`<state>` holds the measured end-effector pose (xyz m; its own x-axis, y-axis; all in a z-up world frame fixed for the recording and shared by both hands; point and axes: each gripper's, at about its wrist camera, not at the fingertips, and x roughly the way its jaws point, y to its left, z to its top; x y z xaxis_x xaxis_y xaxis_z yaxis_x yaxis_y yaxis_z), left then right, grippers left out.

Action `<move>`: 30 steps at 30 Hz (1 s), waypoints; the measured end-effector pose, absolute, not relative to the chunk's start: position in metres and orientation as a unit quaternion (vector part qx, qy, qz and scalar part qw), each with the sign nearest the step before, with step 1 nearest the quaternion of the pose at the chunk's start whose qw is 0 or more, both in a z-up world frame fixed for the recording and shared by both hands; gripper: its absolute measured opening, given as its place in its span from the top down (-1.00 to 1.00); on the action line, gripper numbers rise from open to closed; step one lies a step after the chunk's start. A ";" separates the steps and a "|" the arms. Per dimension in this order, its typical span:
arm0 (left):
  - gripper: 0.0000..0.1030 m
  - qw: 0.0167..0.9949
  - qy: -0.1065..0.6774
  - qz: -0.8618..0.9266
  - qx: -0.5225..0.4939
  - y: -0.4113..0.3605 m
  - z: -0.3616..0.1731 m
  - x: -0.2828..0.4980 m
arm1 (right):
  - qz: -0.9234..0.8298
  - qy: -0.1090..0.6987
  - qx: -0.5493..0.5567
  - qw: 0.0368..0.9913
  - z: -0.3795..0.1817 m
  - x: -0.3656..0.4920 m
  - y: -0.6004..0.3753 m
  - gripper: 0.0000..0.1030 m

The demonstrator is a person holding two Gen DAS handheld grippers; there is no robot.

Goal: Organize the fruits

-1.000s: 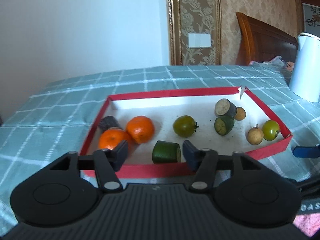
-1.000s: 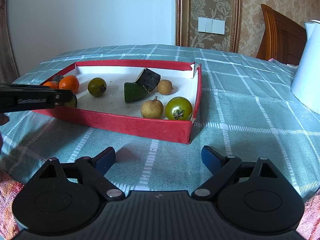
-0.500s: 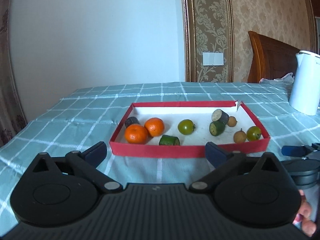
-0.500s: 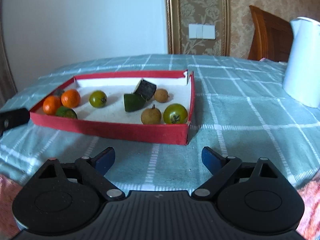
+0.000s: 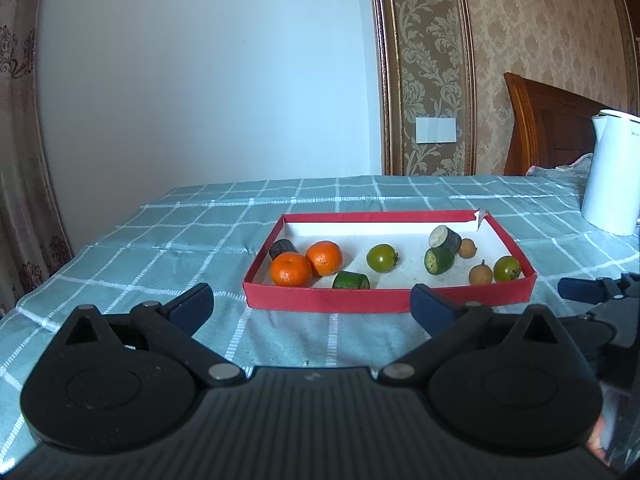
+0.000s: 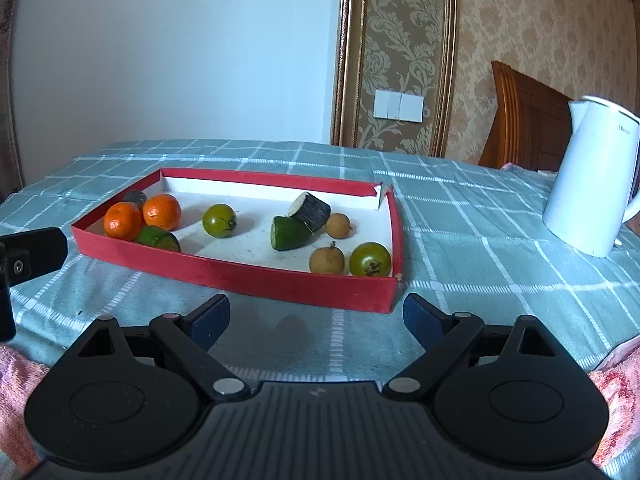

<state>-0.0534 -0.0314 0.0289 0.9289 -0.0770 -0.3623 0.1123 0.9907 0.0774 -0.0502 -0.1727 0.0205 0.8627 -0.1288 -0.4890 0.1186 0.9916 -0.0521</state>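
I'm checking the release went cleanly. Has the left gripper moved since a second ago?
Yes. The left gripper has backed away from the red tray, out over the cloth, and its jaws have just been opening with nothing between them.

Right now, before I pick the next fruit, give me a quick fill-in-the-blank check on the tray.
1. The number of oranges in the red tray is ____.
2. The white kettle stands ____ the tray, on the checked cloth.
3. The jaws of the left gripper have just been opening, and between them there is ____.
4. The colour of both tomatoes is ____.

Missing words: two; outside; nothing; green
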 end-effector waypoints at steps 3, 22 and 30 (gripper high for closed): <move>-1.00 0.982 0.176 -0.050 0.048 -0.032 0.031 -0.057 | -0.065 0.250 -0.011 0.966 0.023 -0.051 -0.170 -0.83; -1.00 0.983 0.170 -0.053 0.053 -0.030 0.034 -0.061 | -0.076 0.244 -0.010 0.967 0.025 -0.050 -0.165 -0.83; -1.00 0.982 0.172 -0.054 0.061 -0.033 0.032 -0.060 | -0.073 0.247 -0.012 0.966 0.024 -0.049 -0.164 -0.83</move>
<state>-0.0600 -0.0332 0.0318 0.9350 -0.0857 -0.3440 0.1277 0.9866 0.1012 -0.0489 -0.1644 0.0237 0.8677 -0.1476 -0.4747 0.1362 0.9889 -0.0586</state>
